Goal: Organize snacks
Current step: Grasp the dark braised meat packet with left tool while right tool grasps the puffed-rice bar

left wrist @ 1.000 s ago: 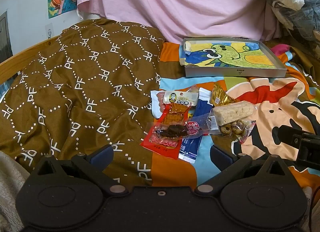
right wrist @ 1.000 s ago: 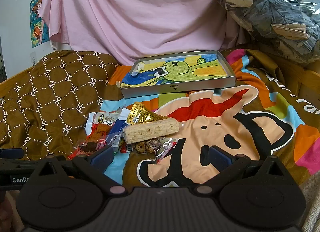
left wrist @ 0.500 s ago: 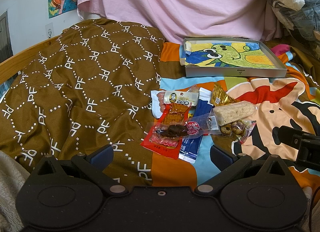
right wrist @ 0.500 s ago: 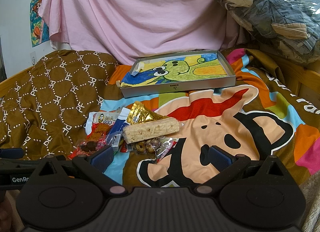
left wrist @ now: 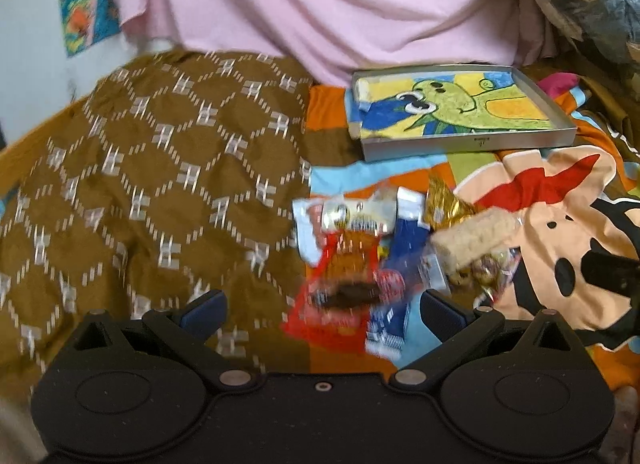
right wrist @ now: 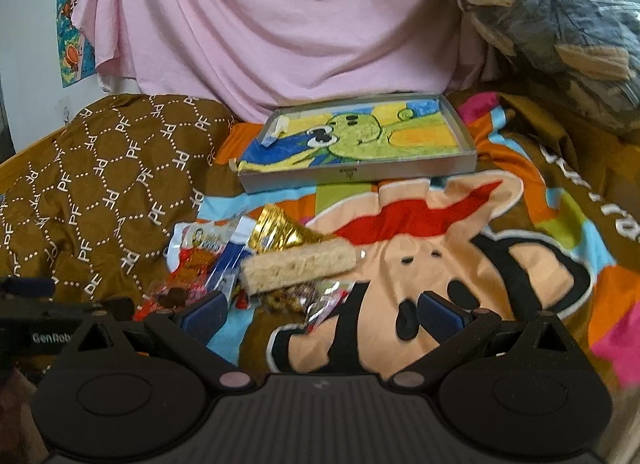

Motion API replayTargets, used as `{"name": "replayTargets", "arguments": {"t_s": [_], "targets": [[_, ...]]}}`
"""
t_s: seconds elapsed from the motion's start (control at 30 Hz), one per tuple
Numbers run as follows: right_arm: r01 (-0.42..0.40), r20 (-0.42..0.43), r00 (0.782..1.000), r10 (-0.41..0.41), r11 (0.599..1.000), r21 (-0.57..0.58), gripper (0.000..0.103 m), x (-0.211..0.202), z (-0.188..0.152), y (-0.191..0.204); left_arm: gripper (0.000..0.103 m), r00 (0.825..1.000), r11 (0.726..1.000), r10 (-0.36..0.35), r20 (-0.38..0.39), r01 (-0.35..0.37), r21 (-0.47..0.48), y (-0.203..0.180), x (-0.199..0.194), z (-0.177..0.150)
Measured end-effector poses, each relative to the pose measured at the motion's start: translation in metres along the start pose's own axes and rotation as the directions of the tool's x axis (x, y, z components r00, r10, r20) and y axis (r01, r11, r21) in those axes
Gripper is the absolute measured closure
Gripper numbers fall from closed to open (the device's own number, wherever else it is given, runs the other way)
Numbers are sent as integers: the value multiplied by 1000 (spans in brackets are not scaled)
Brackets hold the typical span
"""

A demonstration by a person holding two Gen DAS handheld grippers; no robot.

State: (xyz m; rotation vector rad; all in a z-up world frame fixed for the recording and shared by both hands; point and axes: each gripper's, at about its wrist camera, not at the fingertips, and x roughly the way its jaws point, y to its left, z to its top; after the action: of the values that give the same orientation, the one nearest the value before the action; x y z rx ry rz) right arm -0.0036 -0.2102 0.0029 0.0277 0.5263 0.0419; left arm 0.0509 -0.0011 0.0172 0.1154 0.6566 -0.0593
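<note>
On the left of the bed lies a brown patterned quilt (right wrist: pixel 100 184), bunched high, which seems to be why the snacks sit in the flatter strip beside it. The left gripper (left wrist: pixel 322 306) hangs low over the near edge of the snack pile (left wrist: pixel 384 252), jaws spread wide and empty, the red packet (left wrist: pixel 340 296) lying between and just ahead of its fingertips; I judge it is lined up to take that packet first. That view is smeared by motion, so labels and packet edges cannot be read. The pile is a loose overlapping heap: a blue-and-white sachet (right wrist: pixel 230 260), a gold foil wrapper (right wrist: pixel 280 230), and a pale puffed-rice bar (right wrist: pixel 298 264) lying across the top, with small wrapped sweets (right wrist: pixel 296 296) half buried beneath it. How many packets lie underneath is hidden. Behind the pile, well apart, a shallow grey tray (right wrist: pixel 356 178) with a cartoon-drawn floor stands empty, likely the place the snacks belong. Further right, the right gripper (right wrist: pixel 322 314) is likewise agape and holds nothing, poised over the cartoon bedsheet (right wrist: pixel 460 264) beside the sweets
</note>
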Motion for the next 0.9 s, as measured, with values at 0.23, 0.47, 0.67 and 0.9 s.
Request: {"name": "replayTargets", "arguments": {"t_s": [0.23, 0.47, 0.67, 0.9], "targets": [[-66, -70, 996, 61, 995, -78, 0, 42, 24, -14, 1, 995, 991, -98, -17, 99, 88, 2, 37, 31], [-159, -166, 976, 140, 982, -104, 0, 89, 28, -23, 1, 963, 943, -260, -64, 268, 198, 0, 74, 37], [-232, -209, 956, 207, 967, -104, 0, 120, 34, -28, 1, 907, 846, -407, -111, 420, 327, -6, 83, 30], [-363, -217, 917, 334, 925, -112, 0, 153, 49, -23, 1, 861, 741, -460, -218, 508, 440, -3, 105, 18]]}}
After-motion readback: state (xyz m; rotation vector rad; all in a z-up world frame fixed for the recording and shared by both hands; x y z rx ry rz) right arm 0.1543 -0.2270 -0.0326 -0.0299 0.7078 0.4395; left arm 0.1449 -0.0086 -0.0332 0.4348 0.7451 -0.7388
